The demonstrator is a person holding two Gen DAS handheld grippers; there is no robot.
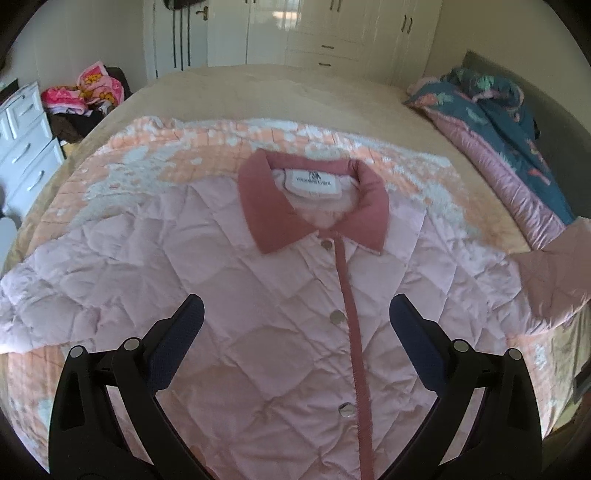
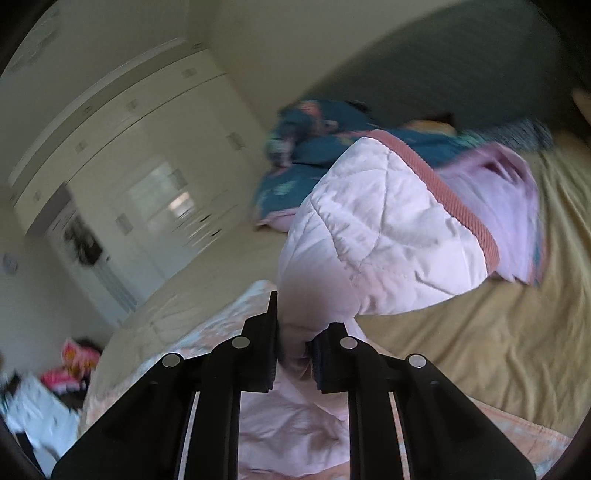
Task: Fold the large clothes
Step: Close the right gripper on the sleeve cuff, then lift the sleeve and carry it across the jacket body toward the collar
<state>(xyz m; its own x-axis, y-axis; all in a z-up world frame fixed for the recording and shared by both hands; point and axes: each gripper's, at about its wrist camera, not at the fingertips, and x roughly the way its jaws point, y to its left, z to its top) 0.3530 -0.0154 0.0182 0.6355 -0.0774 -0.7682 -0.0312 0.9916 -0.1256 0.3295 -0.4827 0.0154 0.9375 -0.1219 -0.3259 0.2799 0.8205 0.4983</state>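
At the far left of the left wrist view stands a white chest of drawers (image 1: 26, 144), with a heap of bright pink patterned cloth (image 1: 86, 90) just beyond it. The bed (image 1: 295, 92), covered in beige, carries a peach and white quilted blanket (image 1: 177, 147), and on that blanket the pale pink quilted jacket (image 1: 258, 295) lies flat, front up, its darker pink collar (image 1: 314, 203) toward the wardrobe (image 1: 332, 33) and 3 snap buttons beside the placket. The left gripper (image 1: 297, 325) hangs above the jacket's chest with jaws wide and nothing between them. To the right, a teal flowered duvet (image 1: 517, 122) is bunched along the bed's edge. In the right wrist view, the right gripper (image 2: 293, 354) is clamped on a fold of the jacket (image 2: 388, 236), holding the sleeve end, with its ribbed pink trim, above the bed (image 2: 480, 332).
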